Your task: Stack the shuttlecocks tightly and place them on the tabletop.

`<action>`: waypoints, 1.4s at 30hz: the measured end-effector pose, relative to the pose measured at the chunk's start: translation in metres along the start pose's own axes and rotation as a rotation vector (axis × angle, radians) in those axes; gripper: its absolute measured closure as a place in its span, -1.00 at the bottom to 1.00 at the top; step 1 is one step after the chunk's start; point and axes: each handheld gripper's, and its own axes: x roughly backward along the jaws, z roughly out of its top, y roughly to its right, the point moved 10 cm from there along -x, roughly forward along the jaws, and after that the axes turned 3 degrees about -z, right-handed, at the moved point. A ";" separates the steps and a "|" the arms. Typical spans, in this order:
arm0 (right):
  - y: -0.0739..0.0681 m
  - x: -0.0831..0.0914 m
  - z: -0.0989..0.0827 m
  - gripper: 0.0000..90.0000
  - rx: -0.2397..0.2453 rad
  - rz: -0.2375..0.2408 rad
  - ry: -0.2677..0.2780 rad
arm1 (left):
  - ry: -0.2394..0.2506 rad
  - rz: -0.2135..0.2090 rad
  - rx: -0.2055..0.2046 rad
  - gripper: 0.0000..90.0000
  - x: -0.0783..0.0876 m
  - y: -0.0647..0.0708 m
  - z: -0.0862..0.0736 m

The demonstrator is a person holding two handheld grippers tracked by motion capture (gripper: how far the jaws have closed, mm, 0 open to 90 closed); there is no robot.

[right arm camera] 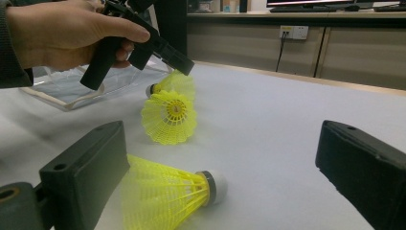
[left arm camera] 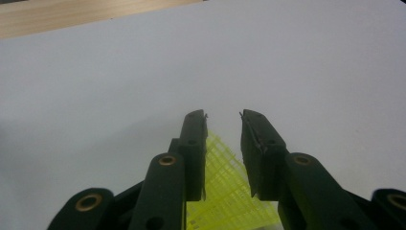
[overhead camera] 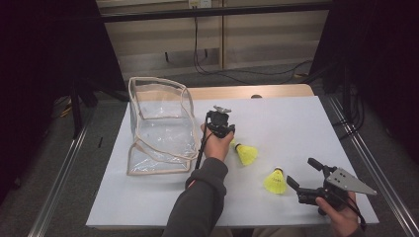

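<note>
Reaching beside the clear bag (overhead camera: 160, 126), the left gripper (left arm camera: 223, 117) straddles a yellow shuttlecock (left arm camera: 225, 191) with jaws part-open, nothing gripped; closing seems next. The right gripper (overhead camera: 304, 174) gapes empty.

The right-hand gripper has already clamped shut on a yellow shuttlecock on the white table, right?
Not clamped shut: the right gripper is wide open, with the yellow shuttlecock lying between its jaws on the white table. The right gripper view shows this.

High view looks down; claw views skim the shared white table (overhead camera: 296, 123).
</note>
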 end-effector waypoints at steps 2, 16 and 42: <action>0.000 0.000 0.000 -0.93 -0.001 0.000 0.000 | 0.002 0.001 -0.001 0.55 -0.001 0.000 0.000; 0.000 0.000 0.000 -0.93 0.000 -0.001 -0.001 | 0.014 -0.020 0.010 0.38 -0.002 0.002 0.002; 0.000 0.000 -0.001 -0.93 0.004 -0.002 -0.008 | 0.078 -0.152 0.035 -0.38 0.032 0.032 0.004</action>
